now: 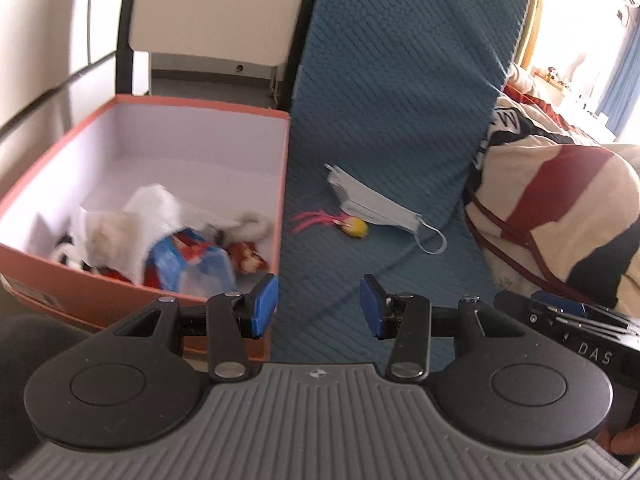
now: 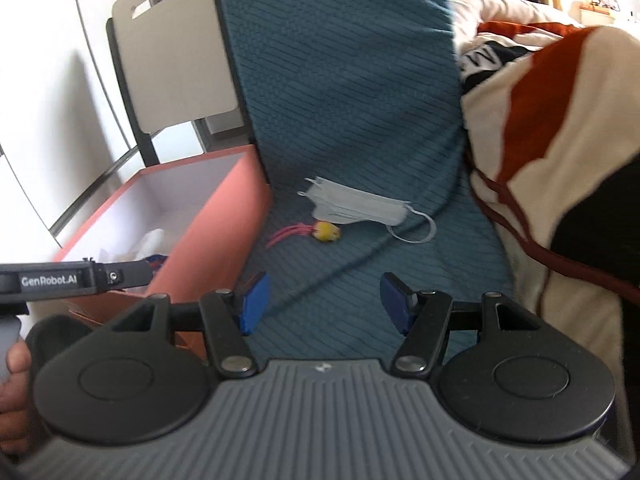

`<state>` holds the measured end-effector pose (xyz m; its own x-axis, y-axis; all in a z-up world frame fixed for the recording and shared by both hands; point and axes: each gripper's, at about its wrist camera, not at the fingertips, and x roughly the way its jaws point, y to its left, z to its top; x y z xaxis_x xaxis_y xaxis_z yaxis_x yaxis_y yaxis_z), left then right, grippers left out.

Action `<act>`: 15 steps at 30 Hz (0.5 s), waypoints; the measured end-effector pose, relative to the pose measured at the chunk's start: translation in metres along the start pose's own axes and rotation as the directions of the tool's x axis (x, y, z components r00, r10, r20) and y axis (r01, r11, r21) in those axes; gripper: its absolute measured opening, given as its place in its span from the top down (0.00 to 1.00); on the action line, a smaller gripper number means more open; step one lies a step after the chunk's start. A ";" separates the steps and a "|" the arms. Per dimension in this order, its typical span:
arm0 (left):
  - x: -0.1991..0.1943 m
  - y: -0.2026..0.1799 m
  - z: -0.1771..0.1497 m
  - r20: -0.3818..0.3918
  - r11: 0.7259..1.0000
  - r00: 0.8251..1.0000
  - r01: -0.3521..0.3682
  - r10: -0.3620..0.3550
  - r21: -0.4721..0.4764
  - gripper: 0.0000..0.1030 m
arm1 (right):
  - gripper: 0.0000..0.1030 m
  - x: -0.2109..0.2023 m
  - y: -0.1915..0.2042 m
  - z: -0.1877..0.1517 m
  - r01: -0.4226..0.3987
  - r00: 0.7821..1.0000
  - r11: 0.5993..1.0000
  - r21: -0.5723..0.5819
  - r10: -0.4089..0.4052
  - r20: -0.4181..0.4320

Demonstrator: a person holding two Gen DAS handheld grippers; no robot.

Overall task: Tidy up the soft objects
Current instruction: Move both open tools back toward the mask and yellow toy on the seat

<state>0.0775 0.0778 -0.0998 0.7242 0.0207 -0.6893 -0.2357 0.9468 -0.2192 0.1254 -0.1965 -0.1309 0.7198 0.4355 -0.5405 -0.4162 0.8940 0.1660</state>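
Observation:
An orange box (image 1: 282,168) with a white inside stands at the left on the blue bedspread (image 1: 380,80). It holds several soft things, among them a white cloth (image 1: 156,208) and a blue packet (image 1: 192,264). A stack of grey face masks (image 1: 372,202) and a small yellow toy with pink strings (image 1: 354,227) lie on the bedspread beside the box. My left gripper (image 1: 319,306) is open and empty, near the box's right front corner. My right gripper (image 2: 324,304) is open and empty, short of the masks (image 2: 360,206) and the toy (image 2: 326,232). The box (image 2: 224,216) is to its left.
A cream, red and black striped blanket (image 1: 560,208) is bunched up on the right, also in the right wrist view (image 2: 560,120). A white chair back (image 1: 216,4) and pale cabinet doors stand behind the box. The left gripper's body (image 2: 60,280) shows at the right view's left edge.

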 end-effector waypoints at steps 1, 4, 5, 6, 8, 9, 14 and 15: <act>0.001 -0.004 -0.003 -0.003 1.000 1.000 0.007 -0.007 -0.005 0.50 | 0.38 -0.003 -0.004 -0.003 0.005 1.000 1.000 -0.002 -0.005 0.004; 0.003 -0.016 -0.012 -0.011 0.999 0.999 0.044 -0.044 0.005 0.50 | 0.38 -0.010 -0.016 -0.011 0.023 1.000 1.000 -0.020 -0.023 0.016; 0.004 -0.020 -0.016 -0.012 0.999 0.999 0.047 -0.046 0.015 0.50 | 0.38 -0.012 -0.019 -0.015 0.028 0.999 0.999 -0.028 -0.027 0.022; 0.005 -0.023 -0.020 -0.013 0.999 0.999 0.040 -0.039 0.027 0.50 | 0.38 -0.013 -0.022 -0.017 0.035 0.999 0.999 -0.036 -0.035 0.026; 0.006 -0.029 -0.028 -0.005 0.998 0.999 0.035 -0.035 0.048 0.50 | 0.38 -0.013 -0.028 -0.023 0.054 0.998 0.998 -0.037 -0.053 0.028; 0.007 -0.031 -0.031 -0.006 0.998 0.999 0.036 -0.035 0.055 0.50 | 0.38 -0.013 -0.032 -0.025 0.055 0.998 0.998 -0.017 -0.054 0.025; 0.016 -0.038 -0.037 -0.049 0.997 0.998 0.033 -0.030 0.068 0.50 | 0.38 -0.008 -0.039 -0.023 0.072 0.997 0.997 0.016 -0.073 0.038; 0.019 -0.040 -0.038 -0.057 0.997 0.998 0.032 -0.028 0.072 0.46 | 0.38 -0.004 -0.040 -0.023 0.078 0.996 0.997 0.014 -0.078 0.033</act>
<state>0.0768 0.0280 -0.1304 0.6922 -0.0241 -0.7213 -0.1653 0.9676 -0.1909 0.1265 -0.2363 -0.1542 0.7684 0.3674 -0.5240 -0.3508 0.9266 0.1353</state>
